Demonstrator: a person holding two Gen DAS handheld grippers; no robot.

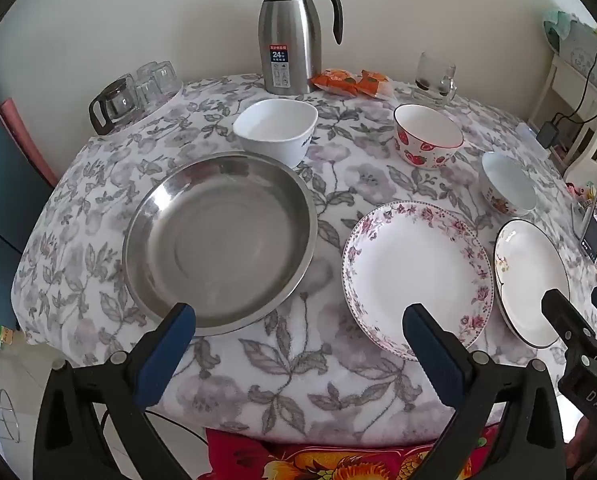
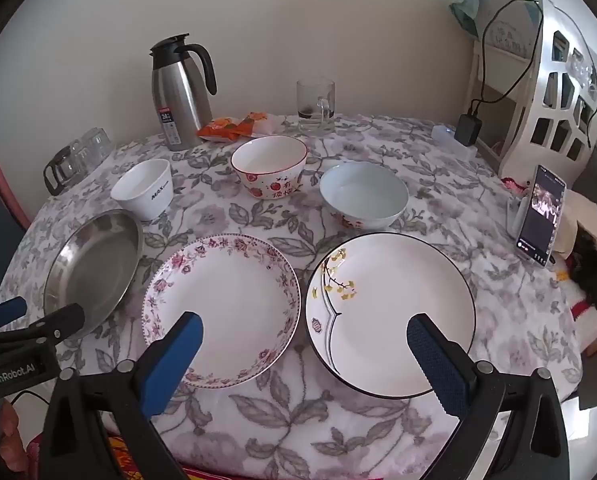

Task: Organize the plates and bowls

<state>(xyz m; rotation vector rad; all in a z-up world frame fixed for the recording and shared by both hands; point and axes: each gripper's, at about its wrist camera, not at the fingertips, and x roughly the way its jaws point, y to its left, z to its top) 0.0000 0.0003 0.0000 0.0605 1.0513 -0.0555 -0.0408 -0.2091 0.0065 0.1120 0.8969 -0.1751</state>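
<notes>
Left tool [image 1: 298,320] wide, steel plate [image 1: 218,240] ahead-left

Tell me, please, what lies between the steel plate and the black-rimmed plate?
The pink floral-rimmed white plate, shown in both views, between steel plate and black-rimmed plate.

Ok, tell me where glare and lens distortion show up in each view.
Left wrist view: the steel pan carries soft window reflections, and the thermos shows bright streaks; the table edge bows strongly. Right wrist view: the phone screen glows, the white chair back curves, and the corners vignette black.
</notes>
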